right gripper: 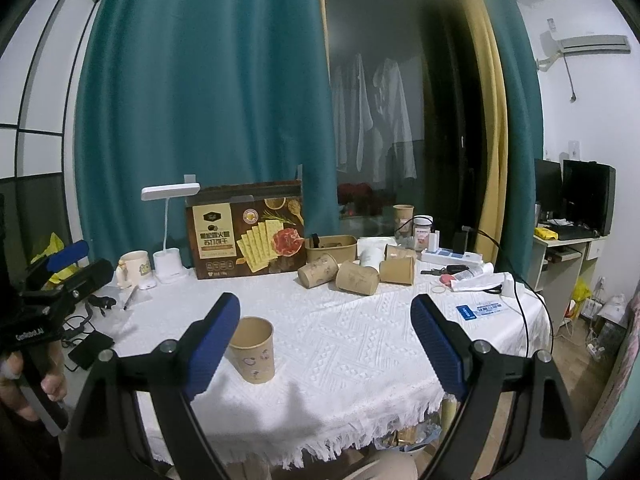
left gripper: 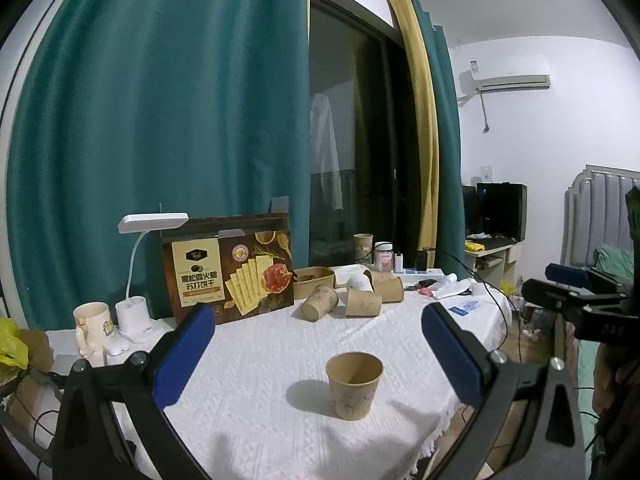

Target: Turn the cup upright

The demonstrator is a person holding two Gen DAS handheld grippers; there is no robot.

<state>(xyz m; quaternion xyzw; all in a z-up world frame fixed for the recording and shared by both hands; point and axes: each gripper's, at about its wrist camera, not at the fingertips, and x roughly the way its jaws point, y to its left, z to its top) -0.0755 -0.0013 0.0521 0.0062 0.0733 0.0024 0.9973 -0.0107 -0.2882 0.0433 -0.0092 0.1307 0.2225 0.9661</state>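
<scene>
Currently cup (left gripper: 354, 384) stands upright on the desk (left gripper: 280, 360), mouth up, resting on the white cloth. Left gripper (left gripper: 318, 354): fingers (left gripper: 182, 354) spread wide, holding nothing; cup sits between them, slightly toward the right finger, touching neither. Right gripper (right gripper: 326, 352): fingers (right gripper: 436, 346) also wide, empty; in the right wrist view the cup (right gripper: 252, 350) is just beyond the left finger, partly hidden behind its blue pad, contact there cannot be told; well apart from the right finger. Far beyond the fingers, three paper cups (left gripper: 352, 298) lie on their sides in a cluster, touching or nearly so. Past them a brown paper bowl (left gripper: 314, 282) and one more cup (left gripper: 363, 245) standing upright near a jar (left gripper: 385, 256). Cracker box (left gripper: 228, 272) stands upright beyond the left finger, with a white lamp (left gripper: 136, 276) and a mug (left gripper: 93, 326) beside it, further left. Power strip (right gripper: 450, 257) and a blue card (right gripper: 478, 311) sit beyond the right finger near the desk's far edge. Left gripper body (right gripper: 60, 280) shows at the left rim of the right wrist view, a hand (right gripper: 24, 384) wrapped on its handle; right gripper body (left gripper: 580, 300) shows at the right rim of the left wrist view.
</scene>
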